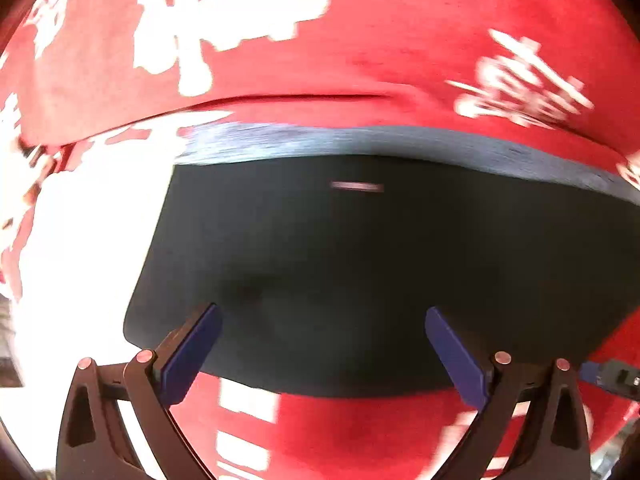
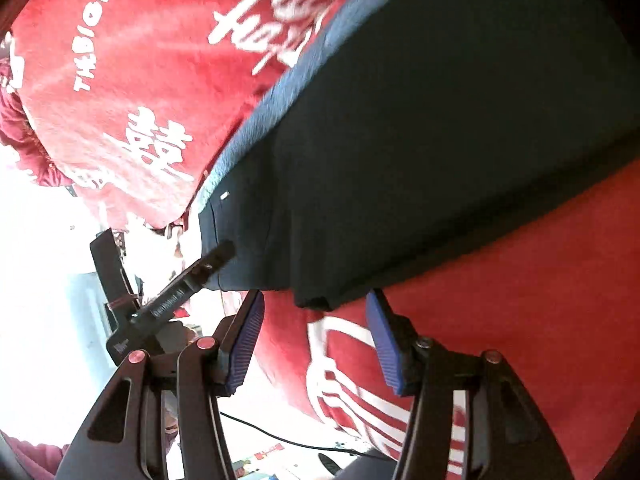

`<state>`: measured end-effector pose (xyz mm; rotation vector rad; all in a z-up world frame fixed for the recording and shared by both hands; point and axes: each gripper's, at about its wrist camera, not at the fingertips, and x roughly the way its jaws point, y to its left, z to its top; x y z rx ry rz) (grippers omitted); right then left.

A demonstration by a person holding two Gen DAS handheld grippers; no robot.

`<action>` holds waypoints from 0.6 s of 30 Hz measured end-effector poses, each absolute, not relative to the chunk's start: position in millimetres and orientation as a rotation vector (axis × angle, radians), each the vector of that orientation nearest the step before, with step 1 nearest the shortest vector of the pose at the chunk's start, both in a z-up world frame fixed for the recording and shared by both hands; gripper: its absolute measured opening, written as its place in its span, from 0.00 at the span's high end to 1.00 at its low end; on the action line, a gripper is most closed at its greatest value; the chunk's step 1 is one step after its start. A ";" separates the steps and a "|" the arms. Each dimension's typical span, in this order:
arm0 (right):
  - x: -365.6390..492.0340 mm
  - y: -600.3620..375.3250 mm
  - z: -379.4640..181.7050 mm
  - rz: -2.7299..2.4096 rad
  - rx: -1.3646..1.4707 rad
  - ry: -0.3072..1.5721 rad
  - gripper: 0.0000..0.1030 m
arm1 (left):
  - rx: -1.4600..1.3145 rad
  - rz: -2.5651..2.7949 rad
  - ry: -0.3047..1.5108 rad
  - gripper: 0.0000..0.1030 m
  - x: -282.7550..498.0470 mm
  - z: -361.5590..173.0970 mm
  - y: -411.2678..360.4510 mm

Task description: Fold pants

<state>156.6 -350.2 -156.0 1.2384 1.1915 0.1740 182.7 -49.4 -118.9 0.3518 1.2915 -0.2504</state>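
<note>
The dark navy pants [image 1: 360, 264] lie folded flat on a red cloth with white print [image 1: 380, 40]. A lighter blue band [image 1: 360, 138] runs along their far edge. My left gripper [image 1: 322, 316] is open just above the near part of the pants, holding nothing. In the right wrist view the pants [image 2: 420, 152] stretch to the upper right. My right gripper [image 2: 316, 300] is open with its blue pads either side of a near corner of the pants. The left gripper [image 2: 224, 250] shows there at the pants' left edge.
The red cloth [image 2: 132, 80] covers the surface all around the pants. To the left its edge drops off into an overexposed white area [image 2: 40, 280]. A black cable [image 2: 280, 440] and small items lie on the floor below.
</note>
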 end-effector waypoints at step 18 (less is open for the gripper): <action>152.3 -314.2 -137.3 0.002 1.096 1.166 0.92 | 0.316 -0.445 1.287 0.00 215.6 -145.0 29.9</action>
